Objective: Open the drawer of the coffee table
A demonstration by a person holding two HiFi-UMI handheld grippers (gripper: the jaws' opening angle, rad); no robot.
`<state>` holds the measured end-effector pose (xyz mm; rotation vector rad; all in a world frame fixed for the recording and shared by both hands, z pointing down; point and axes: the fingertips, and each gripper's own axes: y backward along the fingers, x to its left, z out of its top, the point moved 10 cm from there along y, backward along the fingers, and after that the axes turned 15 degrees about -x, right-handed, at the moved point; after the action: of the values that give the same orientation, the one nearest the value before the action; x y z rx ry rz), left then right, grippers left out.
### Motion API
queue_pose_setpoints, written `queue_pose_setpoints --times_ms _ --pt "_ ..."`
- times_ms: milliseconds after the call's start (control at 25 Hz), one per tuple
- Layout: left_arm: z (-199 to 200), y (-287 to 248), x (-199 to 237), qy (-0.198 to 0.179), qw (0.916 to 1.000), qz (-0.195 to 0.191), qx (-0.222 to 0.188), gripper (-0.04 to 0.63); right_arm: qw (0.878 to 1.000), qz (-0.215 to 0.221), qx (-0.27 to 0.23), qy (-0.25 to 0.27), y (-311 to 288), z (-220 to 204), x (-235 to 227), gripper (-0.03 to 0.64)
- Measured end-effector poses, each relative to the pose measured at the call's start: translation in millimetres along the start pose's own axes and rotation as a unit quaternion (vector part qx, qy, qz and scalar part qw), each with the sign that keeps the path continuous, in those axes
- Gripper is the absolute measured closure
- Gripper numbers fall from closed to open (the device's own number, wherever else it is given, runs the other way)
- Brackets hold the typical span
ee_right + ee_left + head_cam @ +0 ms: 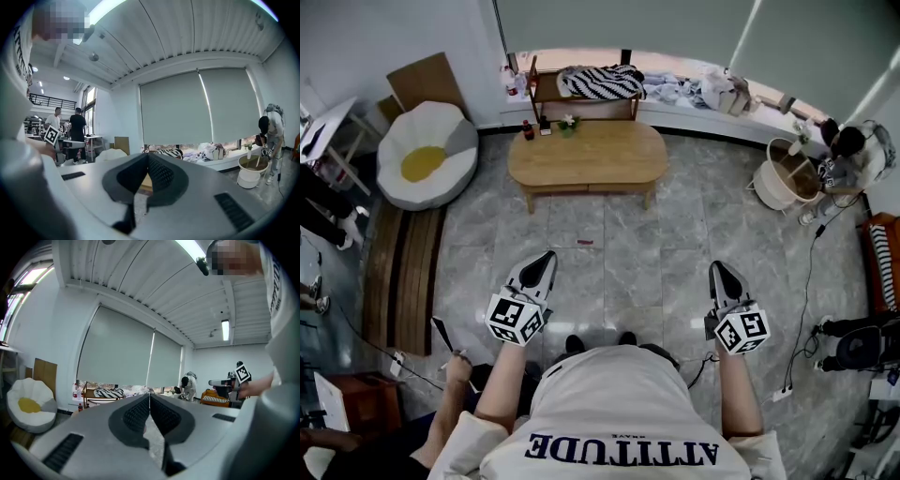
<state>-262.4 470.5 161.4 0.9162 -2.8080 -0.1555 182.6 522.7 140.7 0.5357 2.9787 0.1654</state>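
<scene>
The wooden oval coffee table (pixel 587 155) stands across the tiled floor, well ahead of both grippers; its drawer front (pixel 586 187) sits flush under the top. My left gripper (pixel 546 256) is held at the lower left, shut with nothing in it. My right gripper (pixel 714 268) is at the lower right, also shut and empty. Both point roughly level toward the table. In the left gripper view the left gripper (pixel 149 396) has its tips touching. In the right gripper view the right gripper (pixel 147 156) is tip to tip, and a strip of the table (pixel 146 183) shows between its jaws.
A white and yellow egg-shaped beanbag (pixel 425 155) lies left of the table. A wooden shelf with a striped cloth (pixel 600 82) stands behind it, with small bottles (pixel 528 130) on the table's left end. A white bucket (pixel 783 175) and a crouching person (pixel 848 150) are at the right. Cables (pixel 811 272) trail on the floor.
</scene>
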Motion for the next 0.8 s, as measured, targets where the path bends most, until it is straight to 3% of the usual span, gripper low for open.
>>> queue_pose_setpoints --times_ms 800 --pt "1 18 22 0.009 0.9999 -0.013 0.004 0.575 1.0 -0.012 0.014 -0.009 -2 -8 33 0.598"
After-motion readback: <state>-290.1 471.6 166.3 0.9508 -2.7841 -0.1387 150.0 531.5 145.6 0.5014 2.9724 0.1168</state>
